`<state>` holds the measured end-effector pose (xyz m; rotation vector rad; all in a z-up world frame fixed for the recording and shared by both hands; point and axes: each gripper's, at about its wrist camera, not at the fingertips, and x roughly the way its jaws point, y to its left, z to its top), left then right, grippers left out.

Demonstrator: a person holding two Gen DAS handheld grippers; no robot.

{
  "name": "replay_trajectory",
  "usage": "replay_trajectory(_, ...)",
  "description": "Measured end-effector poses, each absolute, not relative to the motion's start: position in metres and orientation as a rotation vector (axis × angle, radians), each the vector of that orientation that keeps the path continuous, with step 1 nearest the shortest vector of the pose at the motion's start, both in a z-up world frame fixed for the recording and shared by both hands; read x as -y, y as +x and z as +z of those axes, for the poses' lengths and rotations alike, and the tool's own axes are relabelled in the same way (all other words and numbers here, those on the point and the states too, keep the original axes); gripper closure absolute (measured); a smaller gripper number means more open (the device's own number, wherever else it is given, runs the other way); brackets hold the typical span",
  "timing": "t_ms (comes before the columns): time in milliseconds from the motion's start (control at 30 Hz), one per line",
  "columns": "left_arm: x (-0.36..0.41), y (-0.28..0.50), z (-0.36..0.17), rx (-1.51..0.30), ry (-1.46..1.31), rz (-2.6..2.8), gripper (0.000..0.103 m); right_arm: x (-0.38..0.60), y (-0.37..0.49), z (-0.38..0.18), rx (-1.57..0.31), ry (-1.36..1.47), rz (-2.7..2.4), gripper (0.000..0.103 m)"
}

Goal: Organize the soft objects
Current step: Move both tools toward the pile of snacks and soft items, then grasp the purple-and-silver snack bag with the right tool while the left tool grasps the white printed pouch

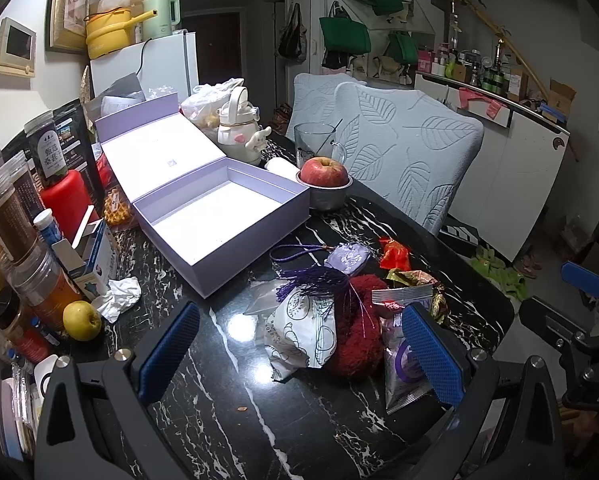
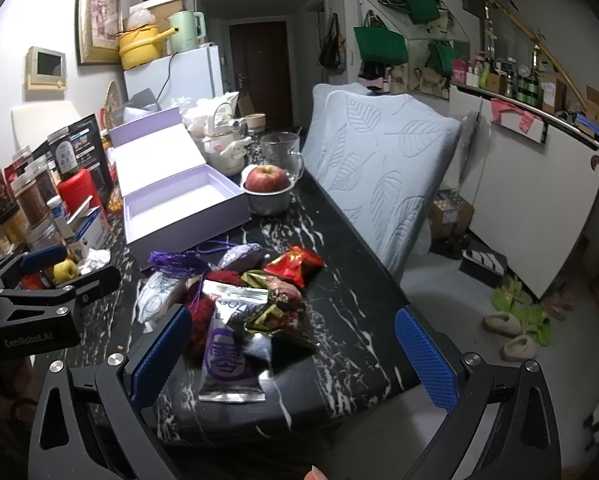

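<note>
A heap of soft things lies on the black marble table point(image 1: 227, 412): a red fuzzy piece point(image 1: 359, 344), a white printed pouch point(image 1: 303, 336), a purple tassel point(image 1: 315, 278), a lilac sachet point(image 1: 347, 258), a silver and purple packet point(image 2: 229, 360) and a red packet point(image 2: 295, 266). Behind them an open lilac box point(image 1: 219, 216) stands empty. My left gripper point(image 1: 299, 350) is open just in front of the heap. My right gripper point(image 2: 291, 356) is open too, held over the silver packet and the table's right edge.
Jars, a red bottle point(image 1: 65, 200) and a yellow apple point(image 1: 81, 320) crowd the left side. A red apple in a metal bowl point(image 1: 325, 194) and a glass mug point(image 1: 315, 140) stand behind the box. A pale blue cushioned chair point(image 2: 383, 172) flanks the right edge.
</note>
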<state>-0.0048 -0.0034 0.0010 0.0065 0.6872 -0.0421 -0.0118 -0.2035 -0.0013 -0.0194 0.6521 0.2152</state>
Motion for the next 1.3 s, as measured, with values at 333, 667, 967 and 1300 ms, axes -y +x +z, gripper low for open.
replay_trajectory(333, 0.003, -0.008, 0.008, -0.679, 0.004, -0.047, 0.000, 0.205, -0.014, 0.001, -0.644, -0.023, 0.215, 0.000)
replay_trajectory(667, -0.002, -0.013, 0.011, -0.673, -0.012, -0.048, 0.000, 0.204, -0.018, 0.004, -0.639, -0.024, 0.218, 0.000)
replay_trajectory(967, -0.003, -0.021, 0.004, -0.676, -0.007, -0.036, 0.000, 0.202, -0.026, 0.000, -0.636, -0.016, 0.231, 0.000)
replay_trajectory(1300, -0.011, -0.026, -0.020, -0.730, -0.036, -0.033, 0.000, 0.197, -0.032, -0.017, -0.658, -0.005, 0.269, 0.000)
